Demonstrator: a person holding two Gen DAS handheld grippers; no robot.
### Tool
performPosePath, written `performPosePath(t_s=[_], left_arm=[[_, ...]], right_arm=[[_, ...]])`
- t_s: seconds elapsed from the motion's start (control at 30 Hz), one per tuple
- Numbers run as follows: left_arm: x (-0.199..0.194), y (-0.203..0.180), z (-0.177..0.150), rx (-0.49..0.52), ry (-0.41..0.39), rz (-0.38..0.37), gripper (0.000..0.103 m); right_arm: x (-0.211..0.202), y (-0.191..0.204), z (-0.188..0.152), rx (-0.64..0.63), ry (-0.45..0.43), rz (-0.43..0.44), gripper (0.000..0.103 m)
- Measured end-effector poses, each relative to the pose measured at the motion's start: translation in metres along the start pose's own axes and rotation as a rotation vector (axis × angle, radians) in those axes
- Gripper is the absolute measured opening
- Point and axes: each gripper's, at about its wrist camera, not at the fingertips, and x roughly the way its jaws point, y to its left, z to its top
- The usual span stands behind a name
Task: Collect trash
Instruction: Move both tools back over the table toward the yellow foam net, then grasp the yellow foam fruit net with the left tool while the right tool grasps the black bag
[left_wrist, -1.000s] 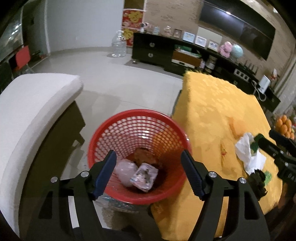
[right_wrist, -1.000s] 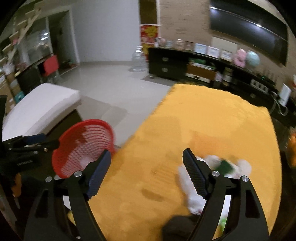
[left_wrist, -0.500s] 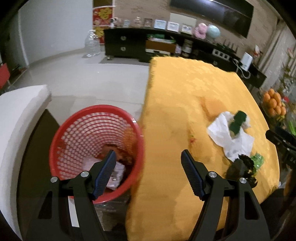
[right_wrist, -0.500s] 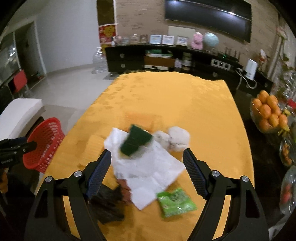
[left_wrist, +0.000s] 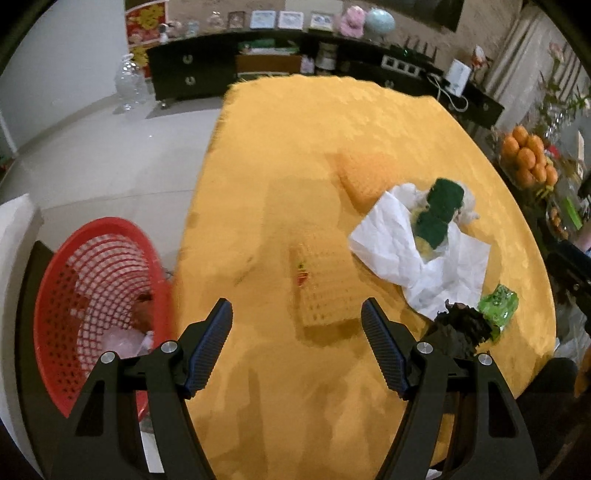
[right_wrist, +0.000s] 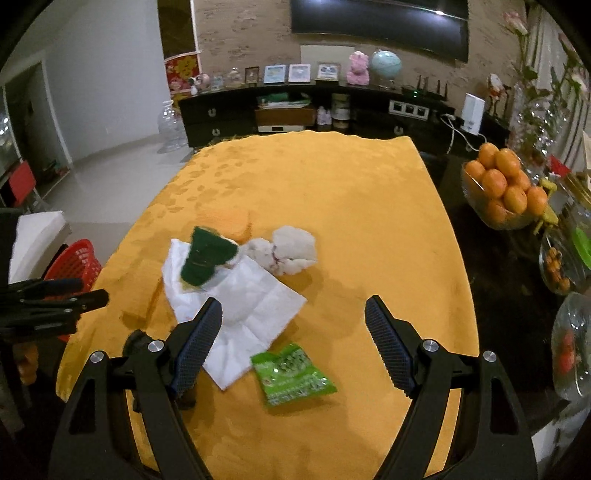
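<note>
Between the right gripper's (right_wrist: 293, 326) wide-spread, empty fingers, the green packet (right_wrist: 293, 374) is lying on the yellow tablecloth (right_wrist: 332, 192).

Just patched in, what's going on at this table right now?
Someone is clearing trash off the yellow tablecloth with a handheld gripper in each hand. Both the left gripper and the right gripper are open and empty, hovering above the table. Left to collect are a white paper sheet with a dark green wrapper on it, crumpled tissues, a bright green packet and a black crumpled wrapper. The red basket beside the table's left edge already holds some trash.
</note>
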Motion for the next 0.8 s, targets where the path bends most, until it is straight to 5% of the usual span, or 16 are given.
performPosePath(t_s=[0.53,0.6,0.8], left_arm=[[0.048,-0.019,0.018,0.045,0.063,0.002,0.069],[0.050,-0.020,0.016,0.053,0.068,0.002,0.053],[0.050,-0.019,0.012,0.077,0.048,0.017,0.033]], right_arm=[[0.007,-0.025,-0.012,0.046,0.031,-0.018,0.077],[0.009,-0.025,-0.012,0.047,0.037,-0.016,0.077],[0.010,-0.019,-0.013,0.035,0.042,-0.006,0.077]])
